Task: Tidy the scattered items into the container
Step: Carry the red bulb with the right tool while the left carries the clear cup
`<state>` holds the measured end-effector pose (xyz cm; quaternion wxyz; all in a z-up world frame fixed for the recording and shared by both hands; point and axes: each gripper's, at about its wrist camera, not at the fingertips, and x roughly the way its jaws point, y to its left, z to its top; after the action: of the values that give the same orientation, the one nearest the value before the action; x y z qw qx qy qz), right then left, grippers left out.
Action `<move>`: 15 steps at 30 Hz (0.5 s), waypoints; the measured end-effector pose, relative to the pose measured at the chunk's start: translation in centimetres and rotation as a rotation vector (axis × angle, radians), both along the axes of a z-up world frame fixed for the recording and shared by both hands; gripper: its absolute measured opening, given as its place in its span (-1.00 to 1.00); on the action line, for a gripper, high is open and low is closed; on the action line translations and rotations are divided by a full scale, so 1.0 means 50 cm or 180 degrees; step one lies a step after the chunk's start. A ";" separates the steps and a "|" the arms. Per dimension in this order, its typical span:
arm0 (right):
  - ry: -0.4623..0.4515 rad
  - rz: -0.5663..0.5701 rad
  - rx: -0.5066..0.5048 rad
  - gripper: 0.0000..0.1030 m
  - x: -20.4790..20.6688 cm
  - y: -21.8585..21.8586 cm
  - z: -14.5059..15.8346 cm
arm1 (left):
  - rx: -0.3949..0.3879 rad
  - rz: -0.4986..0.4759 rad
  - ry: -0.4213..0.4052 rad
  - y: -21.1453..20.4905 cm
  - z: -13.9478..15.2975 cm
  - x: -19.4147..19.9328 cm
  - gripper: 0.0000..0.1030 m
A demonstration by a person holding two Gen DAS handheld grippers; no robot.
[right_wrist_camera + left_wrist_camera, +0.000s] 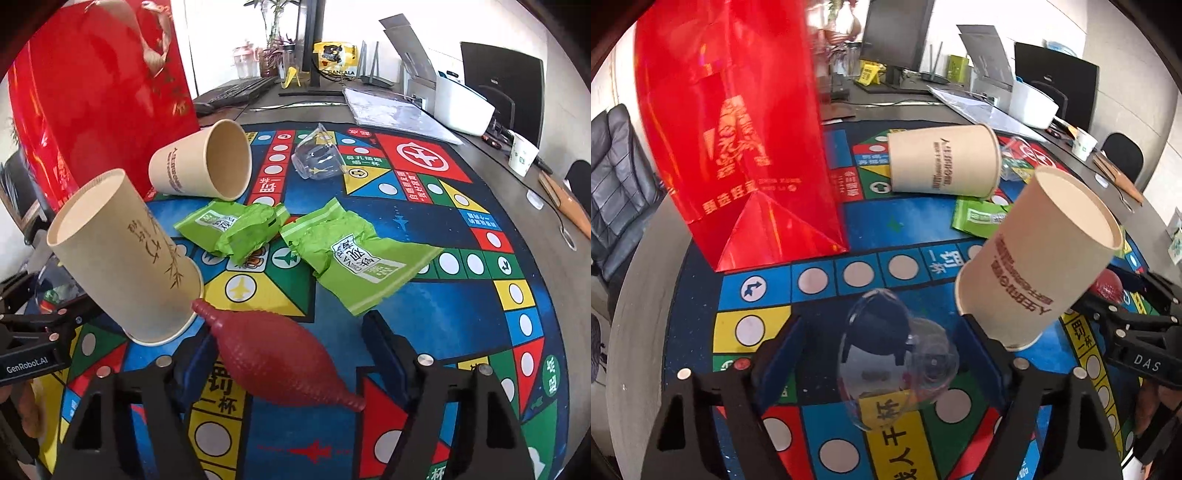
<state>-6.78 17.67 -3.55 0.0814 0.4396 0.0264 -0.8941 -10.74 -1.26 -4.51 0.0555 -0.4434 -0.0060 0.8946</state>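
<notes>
Fingers of the left gripper (882,354) stand spread in the left wrist view, with a clear plastic cup (894,358) lying on its side between them, untouched by either pad as far as I can tell. A paper cup (1038,262) tilts just beyond the right finger, its base near that fingertip. A second paper cup (943,164) lies on its side farther back on the game mat (916,229), beside the red bag (735,129), which stands upright at the left. A green packet (979,218) peeks out between the two paper cups. The right gripper's body shows at the right edge.

Right wrist view: the right gripper (291,347) is spread wide, and a red bulb (273,350) lies slantwise between its fingers, not pinched. The tilted paper cup (122,254) stands at the left, its base just beside the bulb's tip. The fallen cup (203,164) lies behind it, mouth toward the camera, against the bag (96,92). Two green packets (236,230) (358,254) lie crumpled mid-mat (424,221), with another clear cup (317,158) on its side beyond them.
</notes>
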 end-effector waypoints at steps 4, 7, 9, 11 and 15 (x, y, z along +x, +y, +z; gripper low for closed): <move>0.0008 0.0055 -0.0008 -0.02 0.008 0.004 0.005 | -0.0004 -0.0072 -0.0011 0.007 0.009 0.014 0.14; -0.0024 0.0070 -0.0097 -0.02 0.013 0.014 0.007 | 0.0111 -0.0066 -0.0034 -0.001 0.011 0.019 0.14; -0.0057 0.0074 -0.0159 -0.03 0.018 0.020 0.008 | 0.0184 -0.0046 -0.0047 -0.009 0.015 0.021 0.14; -0.0094 0.0096 -0.0203 -0.03 0.025 0.023 0.010 | 0.0212 -0.0012 -0.0025 -0.013 0.024 0.024 0.14; -0.0059 0.0123 -0.0122 -0.03 0.044 0.019 0.018 | 0.0193 -0.0015 0.0029 -0.020 0.042 0.040 0.14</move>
<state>-4.57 18.62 -2.64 0.1073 0.4456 0.0170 -0.8886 -8.72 -2.28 -2.42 0.0711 -0.4375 -0.0317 0.8959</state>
